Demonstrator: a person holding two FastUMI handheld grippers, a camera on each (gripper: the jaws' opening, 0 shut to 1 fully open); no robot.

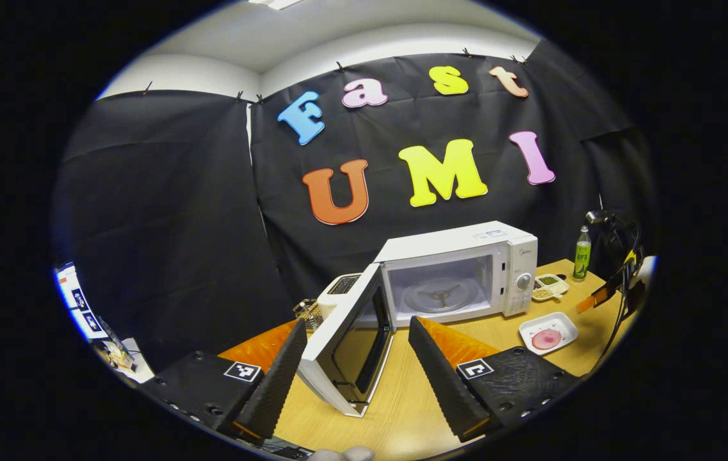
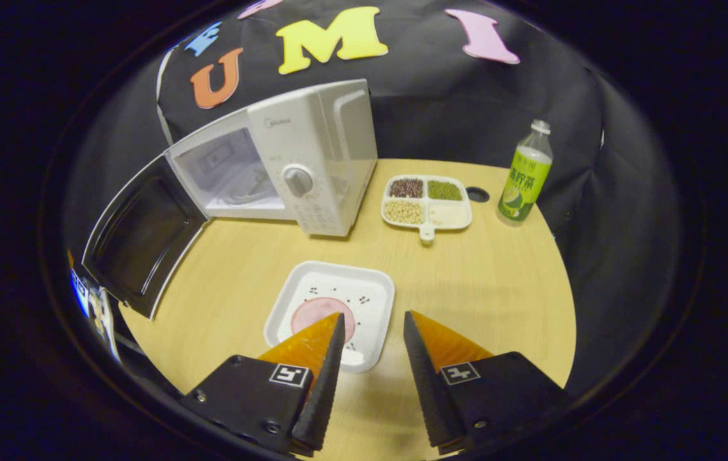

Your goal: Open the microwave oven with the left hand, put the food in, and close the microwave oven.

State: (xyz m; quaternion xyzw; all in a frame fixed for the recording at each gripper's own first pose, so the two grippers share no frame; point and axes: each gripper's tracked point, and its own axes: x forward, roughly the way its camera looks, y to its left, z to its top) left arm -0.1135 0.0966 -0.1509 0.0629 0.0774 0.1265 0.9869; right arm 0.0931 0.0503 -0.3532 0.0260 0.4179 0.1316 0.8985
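A staged recording booth, not a real kitchen

Black cloth [image 1: 165,211] pinned as walls encloses one wooden tabletop [image 2: 498,288] set with kitchen props: a white microwave oven [image 2: 299,160], a divided dish of beans [image 2: 426,202], a green bottle [image 2: 525,176].

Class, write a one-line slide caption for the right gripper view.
Open right gripper hovers over the white plate of food, microwave door swung open.

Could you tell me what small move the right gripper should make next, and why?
Probably lower the open right gripper onto the near rim of the white square plate with the pink food slice and close on it: the white microwave oven already stands with its door swung wide, and the plate lies on the wooden table.
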